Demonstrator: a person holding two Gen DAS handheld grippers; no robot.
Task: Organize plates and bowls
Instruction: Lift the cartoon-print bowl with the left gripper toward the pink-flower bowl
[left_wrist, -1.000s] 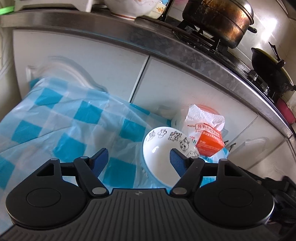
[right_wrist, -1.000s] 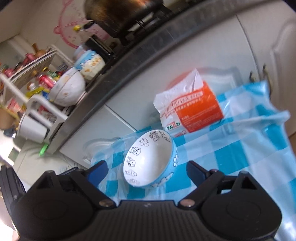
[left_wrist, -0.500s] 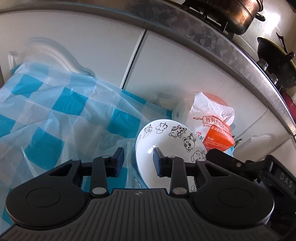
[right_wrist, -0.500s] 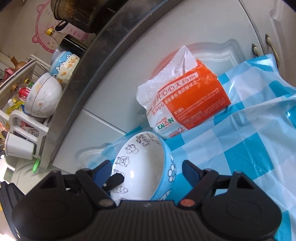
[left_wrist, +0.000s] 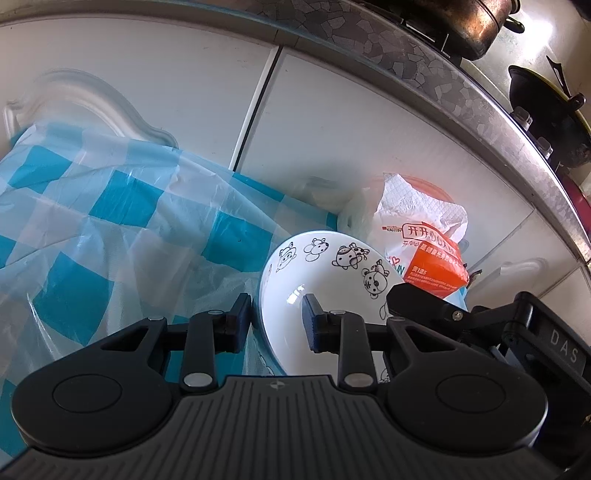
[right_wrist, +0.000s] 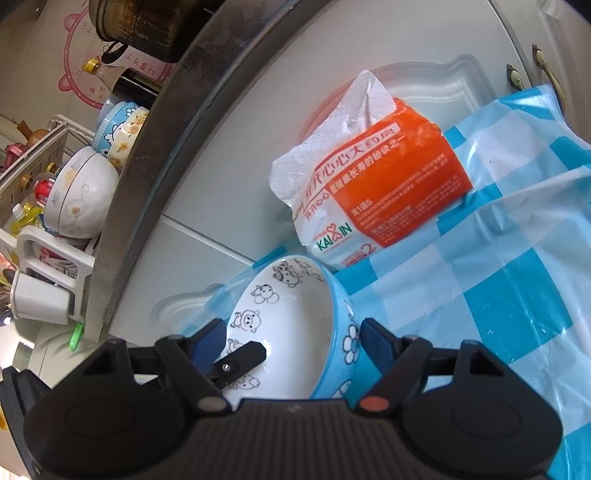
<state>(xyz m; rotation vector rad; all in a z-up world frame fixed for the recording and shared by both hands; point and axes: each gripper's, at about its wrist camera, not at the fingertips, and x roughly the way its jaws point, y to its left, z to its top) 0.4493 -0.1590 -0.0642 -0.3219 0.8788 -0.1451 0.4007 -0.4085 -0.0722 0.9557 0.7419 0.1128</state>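
A blue bowl (left_wrist: 332, 273) with a white inside and cartoon animals sits tilted on the blue-checked plastic cloth (left_wrist: 110, 236). My left gripper (left_wrist: 277, 317) is shut on its near-left rim, one finger outside and one inside. In the right wrist view the bowl (right_wrist: 295, 317) lies between the fingers of my right gripper (right_wrist: 295, 343), which is open around it. The left gripper's inner finger (right_wrist: 240, 362) shows inside the bowl.
An orange and white tissue pack (right_wrist: 376, 192) lies just behind the bowl, against white cabinet doors (left_wrist: 184, 92). Above is a steel counter edge (left_wrist: 461, 85) with a pot (left_wrist: 469, 22). A dish rack with several bowls (right_wrist: 77, 199) stands on the counter.
My left gripper has closed onto the bowl's rim. My right gripper has moved in closer, so the bowl now sits between its open fingers.
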